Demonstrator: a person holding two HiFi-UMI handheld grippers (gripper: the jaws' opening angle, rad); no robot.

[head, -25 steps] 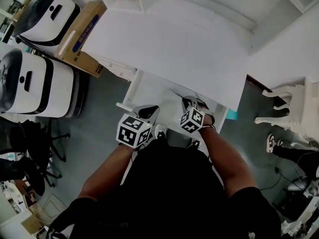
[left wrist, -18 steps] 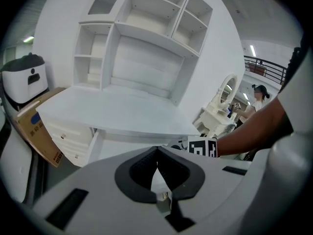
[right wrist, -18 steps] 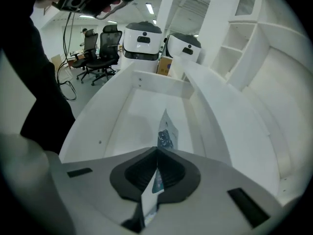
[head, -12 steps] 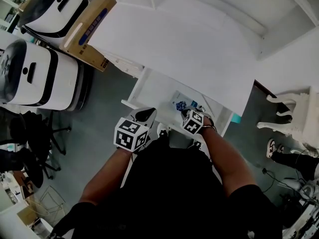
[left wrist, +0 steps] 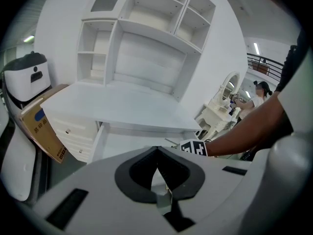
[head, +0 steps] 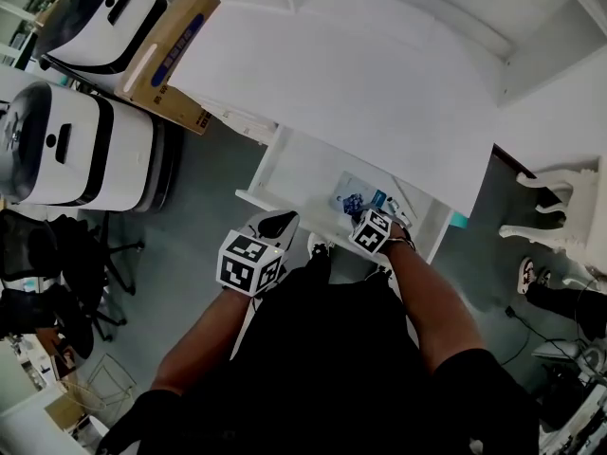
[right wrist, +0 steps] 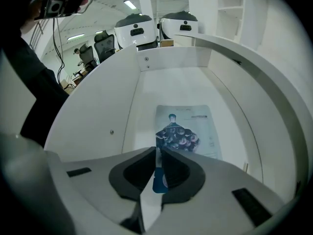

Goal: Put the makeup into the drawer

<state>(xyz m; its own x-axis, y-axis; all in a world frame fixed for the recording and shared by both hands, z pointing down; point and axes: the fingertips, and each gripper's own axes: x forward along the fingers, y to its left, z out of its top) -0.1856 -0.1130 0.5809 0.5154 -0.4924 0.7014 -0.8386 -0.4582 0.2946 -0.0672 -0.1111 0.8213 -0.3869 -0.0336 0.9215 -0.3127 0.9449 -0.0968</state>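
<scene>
1 drawer [head: 285,164] is open, pulled out from under the white tabletop [head: 360,93]. 1 makeup packet [right wrist: 185,126] is inside it: a flat pale sachet with a dark blue print, lying on the drawer floor a bit right of the drawer's middle, long side running front to back.

2 tongs are in frame.
- Right tongs [right wrist: 158,150]: at the drawer's front edge, over the packet's near end. The jaws are pinched to a thin slit with the packet's blue near edge running in between them (reads as a grip on the packet; the sachet is thin, so they barely part).
- Left tongs [left wrist: 157,147]: jaws fully together with nothing between them. They are held outside the drawer, in front of its left front corner, pointing toward the desk.

Around the drawer:
- 2 white rounded machines stand on the floor well to its left: nearer machine [head: 76,150] and farther machine [head: 100,17].
- 1 cardboard box [head: 161,60] sits beside the farther machine, against the desk's left end.
- 1 white chair [head: 569,207] stands to the drawer's right.
- 1 white shelf unit [left wrist: 146,43] stands on the tabletop, behind the drawer.
- 2 small drawer fronts [left wrist: 73,136] with knobs show just left of the open drawer, both closed.
</scene>
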